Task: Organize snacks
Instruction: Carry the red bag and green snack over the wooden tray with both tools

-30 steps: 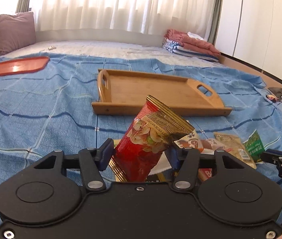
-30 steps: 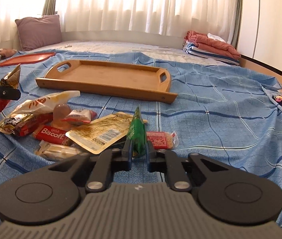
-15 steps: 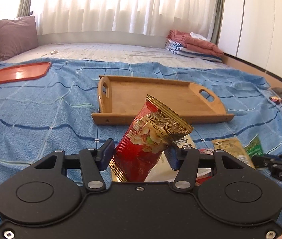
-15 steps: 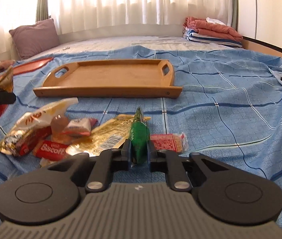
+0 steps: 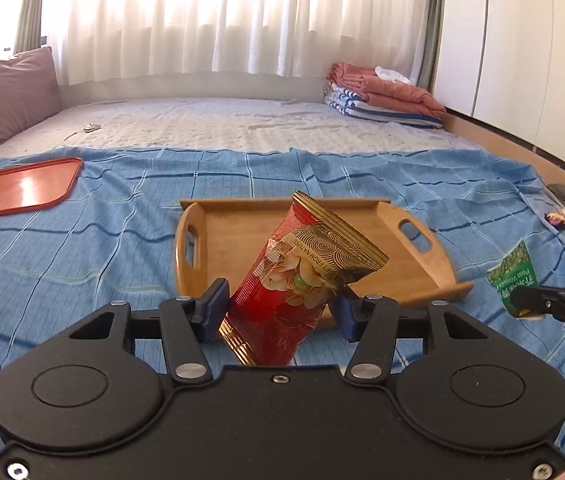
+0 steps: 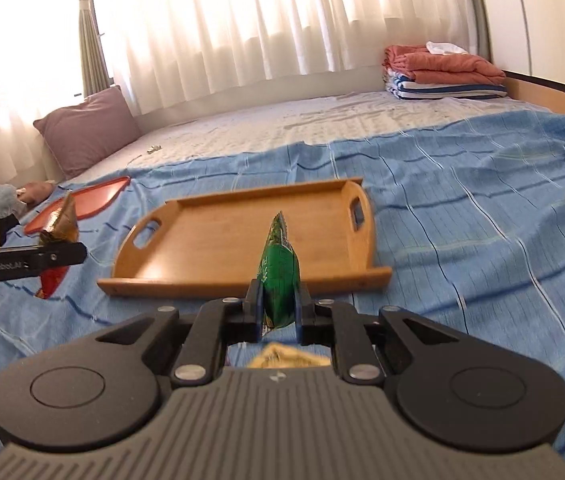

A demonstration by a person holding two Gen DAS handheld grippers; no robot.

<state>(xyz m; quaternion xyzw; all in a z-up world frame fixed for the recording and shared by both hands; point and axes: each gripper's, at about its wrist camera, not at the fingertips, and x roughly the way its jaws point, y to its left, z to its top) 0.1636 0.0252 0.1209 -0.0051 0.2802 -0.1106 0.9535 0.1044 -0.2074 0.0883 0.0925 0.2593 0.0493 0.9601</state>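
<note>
I count two grippers and two packets in the air, one in each. My left gripper has its jaws pinching the red packet across its lower half, so it stands tilted with the gold top leaning right. My right gripper has its jaws pressed nearly together on the green packet, held edge-on and upright. In the left view the green packet shows at the right edge in the tip of the other gripper; in the right view the red packet shows at the left, above the bed.

There are two trays on the blue sheet: one wooden tray with two handle slots, bare inside, just beyond both packets, and one orange tray well off to the left. There is one pillow and one pile of folded bedding at the far side of the bed. Of the snack heap, I see one yellowish packet, peeking under the right gripper.

A second ago the heap lay spread before both cameras; now it has dropped out of view, the wooden tray sits closer and lower in both views, and I see into it from above. Both grips are unchanged.
</note>
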